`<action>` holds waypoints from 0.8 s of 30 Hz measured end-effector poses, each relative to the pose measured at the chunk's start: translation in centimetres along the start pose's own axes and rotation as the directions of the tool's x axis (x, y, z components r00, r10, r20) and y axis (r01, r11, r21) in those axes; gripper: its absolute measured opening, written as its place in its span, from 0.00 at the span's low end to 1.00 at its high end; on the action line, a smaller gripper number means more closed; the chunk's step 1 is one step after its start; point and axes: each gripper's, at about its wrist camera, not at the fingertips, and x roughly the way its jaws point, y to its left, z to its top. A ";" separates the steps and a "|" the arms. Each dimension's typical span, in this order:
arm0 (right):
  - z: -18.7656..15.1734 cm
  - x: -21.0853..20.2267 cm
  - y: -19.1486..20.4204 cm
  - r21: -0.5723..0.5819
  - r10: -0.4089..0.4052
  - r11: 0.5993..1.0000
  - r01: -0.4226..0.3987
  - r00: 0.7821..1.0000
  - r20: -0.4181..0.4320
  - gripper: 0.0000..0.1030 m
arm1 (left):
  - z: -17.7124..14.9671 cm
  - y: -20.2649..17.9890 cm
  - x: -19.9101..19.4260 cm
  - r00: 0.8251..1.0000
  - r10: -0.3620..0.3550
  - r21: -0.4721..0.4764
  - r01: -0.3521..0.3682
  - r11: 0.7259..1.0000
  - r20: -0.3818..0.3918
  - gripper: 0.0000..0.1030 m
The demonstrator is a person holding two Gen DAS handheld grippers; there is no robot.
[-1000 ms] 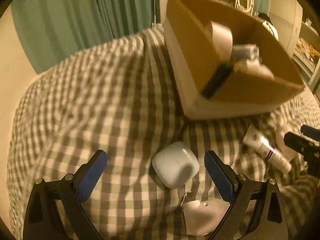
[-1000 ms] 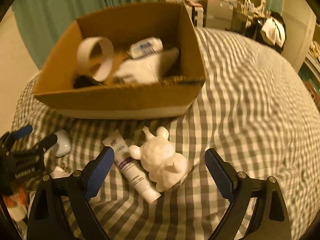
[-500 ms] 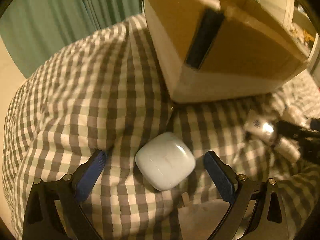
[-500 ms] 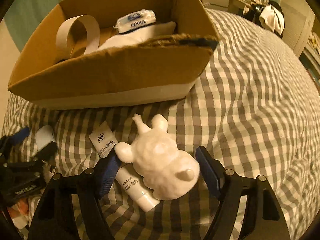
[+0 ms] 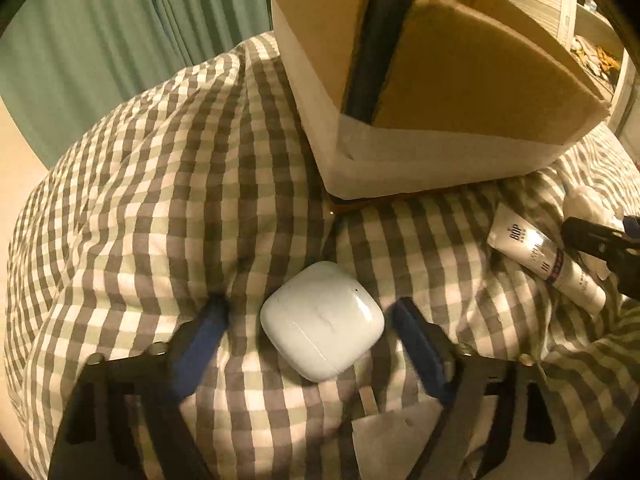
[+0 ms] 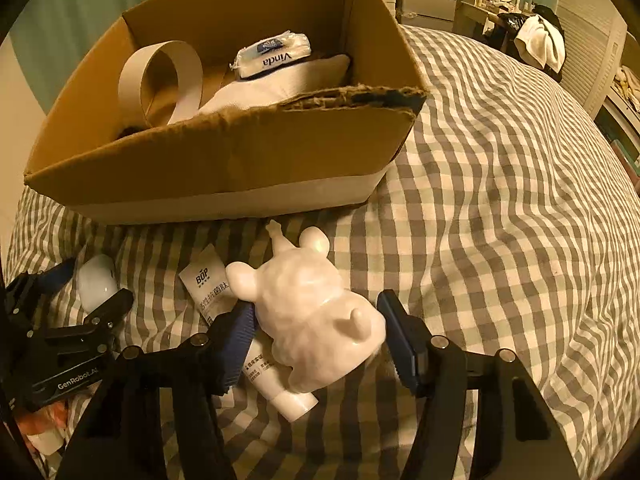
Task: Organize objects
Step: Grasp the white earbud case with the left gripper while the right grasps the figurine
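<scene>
Bed with checked cover [image 6: 500,208] carries everything. One cardboard box [image 6: 224,172] sits at the far side, open top; inside: one tissue pack [image 6: 274,54] marked Vinda, one loop of paper tape [image 6: 160,76], one white pouch [image 6: 280,84] under the pack.

Left gripper [image 5: 310,320] low over the cover, fingers [image 5: 204,332] spread apart on either side of one white earbud case [image 5: 322,326]; gaps show on both sides, not clamped. Case lies flat, rounded square, no clear long axis, lid seam running diagonally. It sits in front of the near corner of the box, apart from it. In the right wrist view the case [image 6: 96,284] shows between the left fingers at the left edge.

Right gripper [image 6: 316,328] straddles one white animal figurine [image 6: 316,320]. Figurine lies on its side, long axis diagonal, ears and head end toward the box, rump toward the camera. Left finger [image 6: 236,340] touches or nearly touches it; right finger has a small gap. Grip not closed as far as visible.

One white tube [image 6: 256,356] marked BOP lies just beside and partly under the figurine, long axis diagonal, crimped end toward the box, cap toward the camera. The tube [image 5: 544,264] also shows right of the case in the left view.
</scene>
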 end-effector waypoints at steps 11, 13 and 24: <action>0.0 -1.6 -0.2 0.034 0.032 0.999 -0.033 0.999 0.042 0.58 | -0.3 1.8 -2.0 0.999 -0.047 -0.007 0.047 0.999 0.005 0.60; 0.1 -1.6 -0.4 0.045 0.046 0.998 -0.048 0.998 0.038 0.58 | -0.4 1.4 -1.3 0.998 -0.058 -0.013 0.057 0.998 -0.034 0.66; 0.1 -1.1 -0.6 0.046 0.038 0.998 -0.040 0.999 0.032 0.58 | 0.2 1.9 -3.8 0.997 -0.075 -0.017 0.075 0.997 0.004 0.57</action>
